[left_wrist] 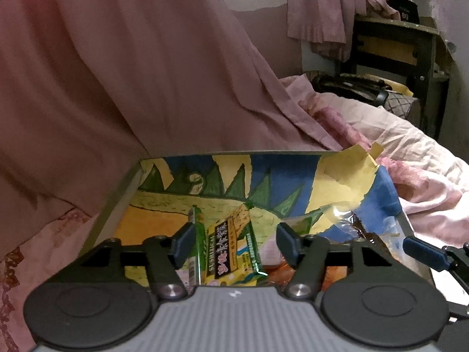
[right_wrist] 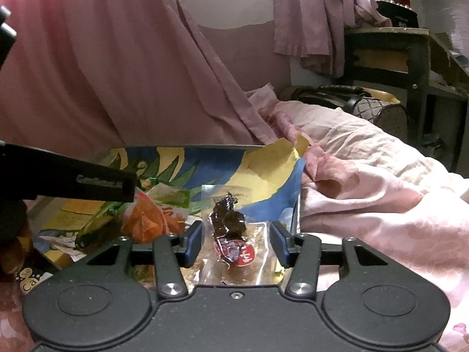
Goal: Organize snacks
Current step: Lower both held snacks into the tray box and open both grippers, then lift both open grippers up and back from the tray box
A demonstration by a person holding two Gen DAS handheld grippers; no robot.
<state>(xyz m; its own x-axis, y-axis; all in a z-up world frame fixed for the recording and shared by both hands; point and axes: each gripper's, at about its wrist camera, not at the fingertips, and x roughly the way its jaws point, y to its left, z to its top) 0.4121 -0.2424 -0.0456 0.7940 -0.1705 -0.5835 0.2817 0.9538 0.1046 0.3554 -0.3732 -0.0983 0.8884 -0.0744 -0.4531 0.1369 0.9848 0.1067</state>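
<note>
Between my left tongs (left_wrist: pixel 233 242) sits a green-and-yellow packet (left_wrist: pixel 227 252), lying inside the box (left_wrist: pixel 117 205) with the painted lining. Both pads stand off its sides, so I read these tongs as open around it, not gripping. I judge the packet has either just been set down or is about to be taken; I can't tell which.

Over on the right, my other tongs (right_wrist: pixel 236 242) bracket a clear pouch (right_wrist: pixel 234 243) holding something dark, with a red label near its lower end. Gaps show on both sides there too, so these are open as well. The pouch lies near the box's right wall, beside an orange bag (right_wrist: pixel 149 220).

Snacks are gathered in the box because that is where sorting happens; it rests on a pink quilt (right_wrist: pixel 366 182), with a curtain (left_wrist: pixel 117 58) hanging behind.

Both tongs tilt downward into the box from its near edge, side by side and close. My left one shows as a dark bar crossing the right view's left side.
</note>
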